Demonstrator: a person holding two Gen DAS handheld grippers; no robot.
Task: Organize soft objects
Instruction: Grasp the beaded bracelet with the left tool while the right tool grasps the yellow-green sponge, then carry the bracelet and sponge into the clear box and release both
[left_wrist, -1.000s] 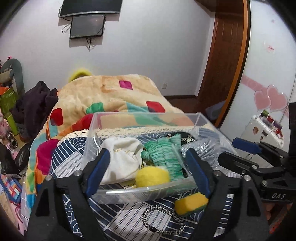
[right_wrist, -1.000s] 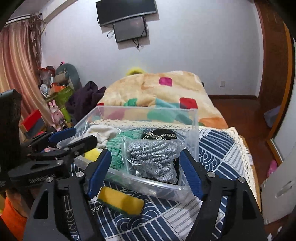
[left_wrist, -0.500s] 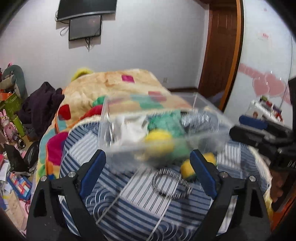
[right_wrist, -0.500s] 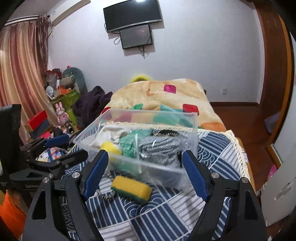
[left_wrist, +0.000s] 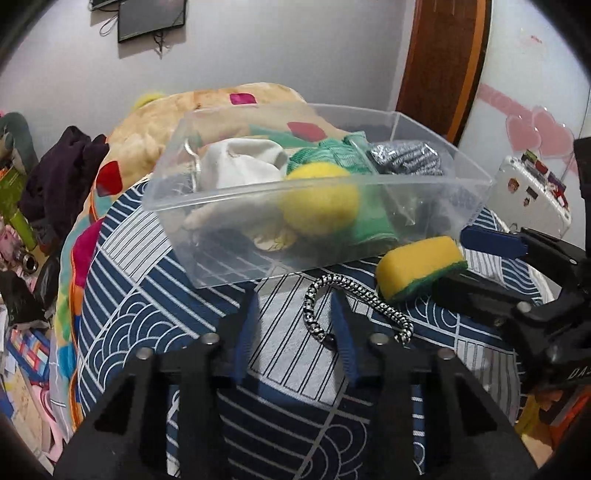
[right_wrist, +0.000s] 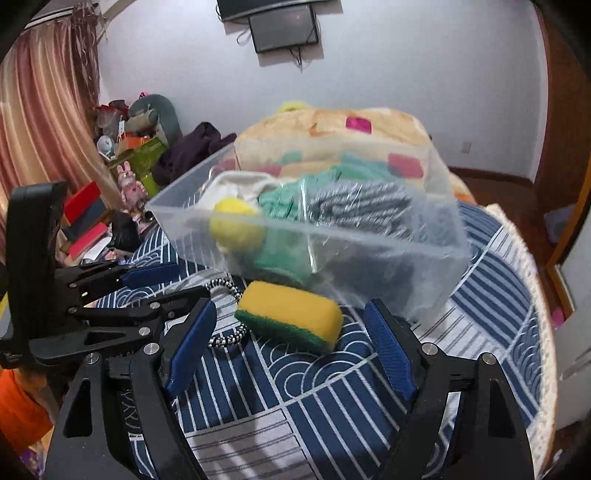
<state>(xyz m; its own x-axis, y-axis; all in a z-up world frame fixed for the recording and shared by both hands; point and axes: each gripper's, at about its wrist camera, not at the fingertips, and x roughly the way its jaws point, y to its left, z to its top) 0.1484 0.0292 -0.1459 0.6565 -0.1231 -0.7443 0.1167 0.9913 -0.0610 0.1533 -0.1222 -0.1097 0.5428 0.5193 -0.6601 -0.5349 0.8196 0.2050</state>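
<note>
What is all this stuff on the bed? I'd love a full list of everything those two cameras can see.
Clear bin: one, transparent plastic, on the patterned cloth.
Yellow ball: one, yellow, inside the bin's front.
White cloth: one, cream, inside the bin, left.
Green knit: one, green, inside the bin, middle.
Grey knit: one, silver-grey, inside the bin, right.
Sponge: one, yellow over green, on the cloth before the bin.
Beaded cord: one, black-and-white, on the cloth beside the sponge.
Patterned cloth: one, navy and white.
Quilt: one, beige with coloured patches, behind.
Left gripper: black, blue pads, open.
Right gripper: same, open around the sponge.
</note>
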